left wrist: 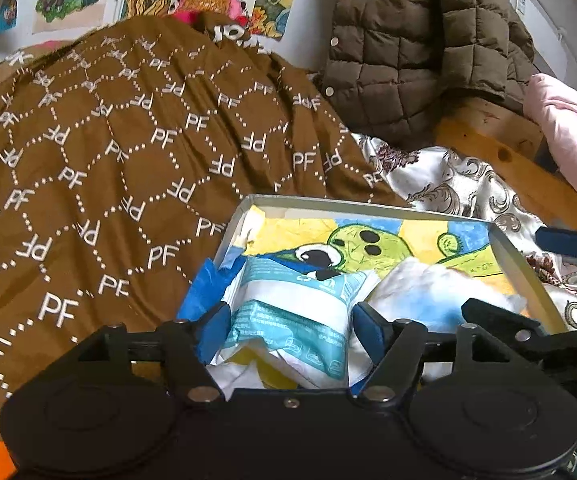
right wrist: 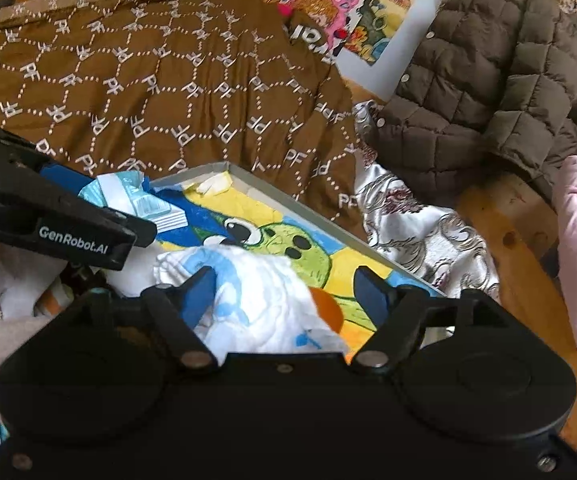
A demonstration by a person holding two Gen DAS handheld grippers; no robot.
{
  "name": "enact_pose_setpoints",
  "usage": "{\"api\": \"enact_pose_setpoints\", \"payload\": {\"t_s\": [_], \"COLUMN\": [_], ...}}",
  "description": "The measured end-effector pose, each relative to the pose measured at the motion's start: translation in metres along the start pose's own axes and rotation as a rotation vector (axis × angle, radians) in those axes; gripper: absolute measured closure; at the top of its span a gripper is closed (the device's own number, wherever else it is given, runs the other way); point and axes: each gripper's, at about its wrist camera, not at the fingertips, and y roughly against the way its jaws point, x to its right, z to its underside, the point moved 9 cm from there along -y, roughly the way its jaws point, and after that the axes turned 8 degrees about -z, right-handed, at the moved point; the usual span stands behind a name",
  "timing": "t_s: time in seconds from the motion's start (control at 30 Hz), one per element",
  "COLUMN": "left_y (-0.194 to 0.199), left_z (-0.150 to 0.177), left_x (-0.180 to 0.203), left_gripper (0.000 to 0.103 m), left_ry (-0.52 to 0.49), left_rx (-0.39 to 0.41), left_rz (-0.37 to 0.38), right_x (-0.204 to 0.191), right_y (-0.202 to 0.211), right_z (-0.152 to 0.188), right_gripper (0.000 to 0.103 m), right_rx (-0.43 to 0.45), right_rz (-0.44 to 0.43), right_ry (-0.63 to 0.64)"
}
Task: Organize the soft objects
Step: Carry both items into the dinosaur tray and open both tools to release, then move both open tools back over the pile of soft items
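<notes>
The left gripper (left wrist: pixel 288 324) has its fingers spread wide around a teal-and-white packet (left wrist: pixel 300 320), not pressing it. The right gripper (right wrist: pixel 288 290) gapes likewise over a white-and-blue cloth (right wrist: pixel 256 300), gripping nothing. Both soft things lie in a shallow grey box (left wrist: pixel 528 276) lined with a cartoon drawing, beside a brown patterned blanket (left wrist: pixel 108 140).

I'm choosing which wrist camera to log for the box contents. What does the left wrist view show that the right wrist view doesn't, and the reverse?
Only the left wrist view shows the teal-and-white packet whole, lying in the box between the left gripper's open jaws.

Only the right wrist view shows the orange patch beside the white-and-blue cloth, which lies between the right gripper's open jaws, and the GenRobot.AI lettering on the other gripper.

Both show the shallow box with its green cartoon picture, the brown PF blanket, the quilted jacket and the pink cloth.
</notes>
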Motion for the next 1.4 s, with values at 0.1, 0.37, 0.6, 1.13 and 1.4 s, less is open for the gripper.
{"api": "enact_pose_setpoints", "payload": {"t_s": [0.1, 0.37, 0.6, 1.13, 1.4], "left_y": [0.011, 0.032, 0.084, 0.234, 0.268], "left_z": [-0.006, -0.019, -0.034, -0.001, 0.046], "left_x": [0.003, 0.010, 0.010, 0.007, -0.005], "left_gripper": [0.029, 0.027, 0.016, 0.001, 0.001], "left_ry": [-0.021, -0.030, -0.010, -0.055, -0.061], "left_rx": [0.017, 0.051, 0.151, 0.329, 0.300], "left_rz": [-0.004, -0.012, -0.003, -0.009, -0.010], "right_x": [0.010, 0.040, 0.062, 0.056, 0.038], "right_y": [0.017, 0.066, 0.131, 0.302, 0.357], "right_z": [-0.007, -0.020, -0.026, 0.004, 0.051], "right_gripper": [0.022, 0.013, 0.002, 0.001, 0.000], "right_rx": [0.026, 0.070, 0.153, 0.304, 0.291], "right_rz": [0.015, 0.058, 0.070, 0.025, 0.033], "right_ry": [-0.022, -0.086, -0.156, -0.344, -0.415]}}
